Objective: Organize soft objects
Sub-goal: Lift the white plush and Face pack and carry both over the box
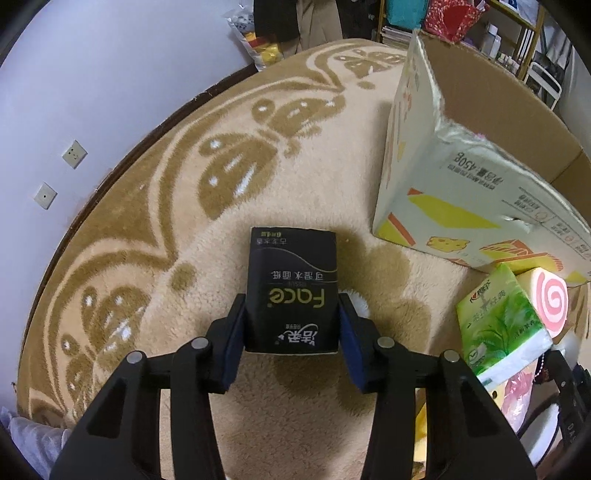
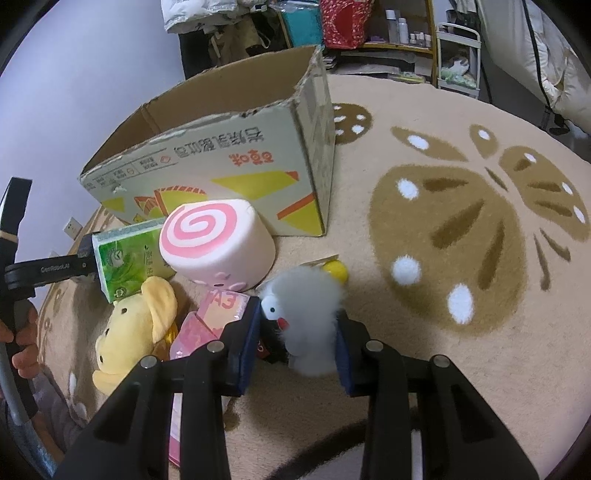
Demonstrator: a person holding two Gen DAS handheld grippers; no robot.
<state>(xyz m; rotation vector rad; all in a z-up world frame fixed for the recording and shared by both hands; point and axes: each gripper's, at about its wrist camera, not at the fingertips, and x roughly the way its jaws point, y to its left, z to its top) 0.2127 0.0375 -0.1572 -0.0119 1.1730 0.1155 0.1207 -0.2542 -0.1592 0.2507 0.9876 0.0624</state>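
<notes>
Left gripper [image 1: 292,325] squeezes black tissue pack [image 1: 291,291], lifted over rug [image 1: 184,206]. Right gripper [image 2: 298,332] hugs fluffy grey toy [image 2: 306,317] near pile. Box [image 2: 221,166] close by. Hold gently, lift over rim, drop inside.

A cream rug [image 1: 303,192] with tan butterfly motifs covered the floor; a pale wall [image 1: 92,74] bore two sockets [image 1: 74,154]; cluttered shelves [image 2: 402,33] stood behind.
</notes>
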